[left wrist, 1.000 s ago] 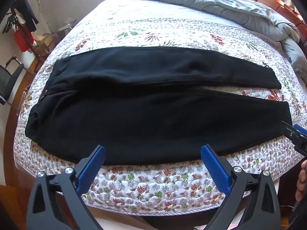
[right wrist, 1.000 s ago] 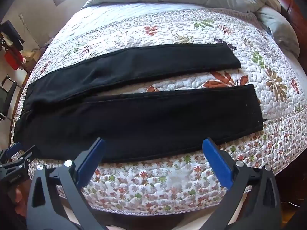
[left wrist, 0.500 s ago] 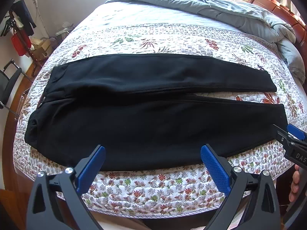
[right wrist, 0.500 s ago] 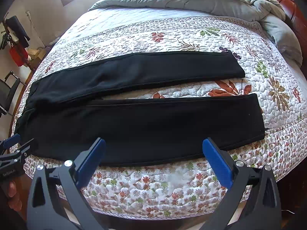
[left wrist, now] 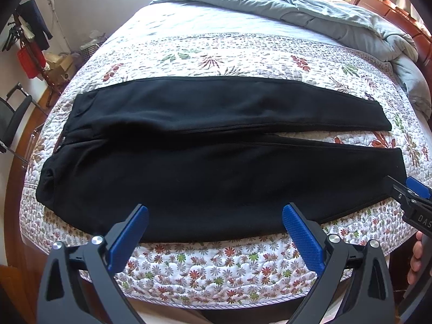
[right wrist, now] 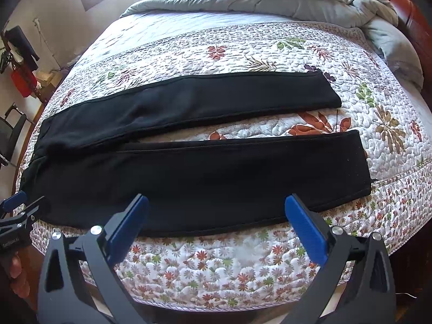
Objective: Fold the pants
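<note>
Black pants (left wrist: 216, 162) (right wrist: 205, 170) lie flat across the floral quilt, waistband at the left, two legs running right with a narrow gap between them near the cuffs. My left gripper (left wrist: 216, 216) hovers open over the near leg's front edge, its blue pads wide apart and holding nothing. My right gripper (right wrist: 216, 208) is open too, above the front edge of the near leg toward the cuff end. Each gripper shows in the other's view: the right one (left wrist: 410, 197) by the near cuff, the left one (right wrist: 19, 208) by the waistband corner.
The bed (left wrist: 216, 264) drops off at its front edge just under the grippers. A grey duvet (left wrist: 310, 10) is bunched at the back right by a wooden headboard (left wrist: 378, 2). A chair (left wrist: 13, 116) and clutter stand on the floor at the left.
Both grippers have lifted and drawn back a little, so the pants sit lower in both views. The pants lie as before, and both grippers stay open.
</note>
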`<action>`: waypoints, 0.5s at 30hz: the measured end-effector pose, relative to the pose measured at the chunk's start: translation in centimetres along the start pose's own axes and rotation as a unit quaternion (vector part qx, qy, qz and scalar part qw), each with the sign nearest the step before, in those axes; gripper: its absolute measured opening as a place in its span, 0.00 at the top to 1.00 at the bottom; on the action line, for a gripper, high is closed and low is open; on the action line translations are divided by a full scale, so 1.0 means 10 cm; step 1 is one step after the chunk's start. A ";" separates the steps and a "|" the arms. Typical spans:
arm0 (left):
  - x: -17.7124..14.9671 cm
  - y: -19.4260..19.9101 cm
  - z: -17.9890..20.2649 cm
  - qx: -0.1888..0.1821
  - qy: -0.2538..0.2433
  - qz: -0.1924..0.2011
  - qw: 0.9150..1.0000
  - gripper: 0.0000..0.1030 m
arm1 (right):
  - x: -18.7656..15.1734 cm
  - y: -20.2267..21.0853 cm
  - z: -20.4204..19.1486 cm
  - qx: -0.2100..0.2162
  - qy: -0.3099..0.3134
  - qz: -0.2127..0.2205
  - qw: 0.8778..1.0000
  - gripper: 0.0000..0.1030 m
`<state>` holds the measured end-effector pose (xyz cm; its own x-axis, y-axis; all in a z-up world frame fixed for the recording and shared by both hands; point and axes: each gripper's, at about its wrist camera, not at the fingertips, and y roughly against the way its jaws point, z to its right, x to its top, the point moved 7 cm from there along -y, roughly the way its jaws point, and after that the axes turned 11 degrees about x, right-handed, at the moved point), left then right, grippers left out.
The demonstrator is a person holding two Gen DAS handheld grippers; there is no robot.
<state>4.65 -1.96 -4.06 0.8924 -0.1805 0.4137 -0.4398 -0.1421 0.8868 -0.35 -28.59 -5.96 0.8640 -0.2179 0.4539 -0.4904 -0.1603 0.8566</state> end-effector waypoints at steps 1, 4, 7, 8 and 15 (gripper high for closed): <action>0.00 0.00 0.00 0.000 0.000 0.000 1.000 0.04 | 0.00 0.00 0.01 0.000 0.000 0.000 1.000 0.02; -0.02 -0.02 -0.05 -0.001 0.000 0.001 1.000 0.04 | 0.00 0.00 0.01 -0.001 0.000 0.000 1.000 0.03; -0.02 -0.02 -0.05 0.000 0.000 0.001 1.000 0.04 | 0.01 0.00 0.02 -0.001 0.000 0.001 1.000 0.03; -0.02 -0.02 -0.06 0.000 0.000 0.001 1.000 0.04 | 0.01 0.00 0.03 0.000 0.000 0.000 1.000 0.03; -0.01 -0.02 -0.05 0.001 0.000 -0.001 1.000 0.04 | 0.01 -0.01 0.03 -0.002 0.001 0.001 1.000 0.02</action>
<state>4.68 -1.44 -4.17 0.8930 -0.1806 0.4122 -0.4387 -0.1448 0.8869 -0.26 -28.85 -6.02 0.8634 -0.2158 0.4560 -0.4915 -0.1563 0.8567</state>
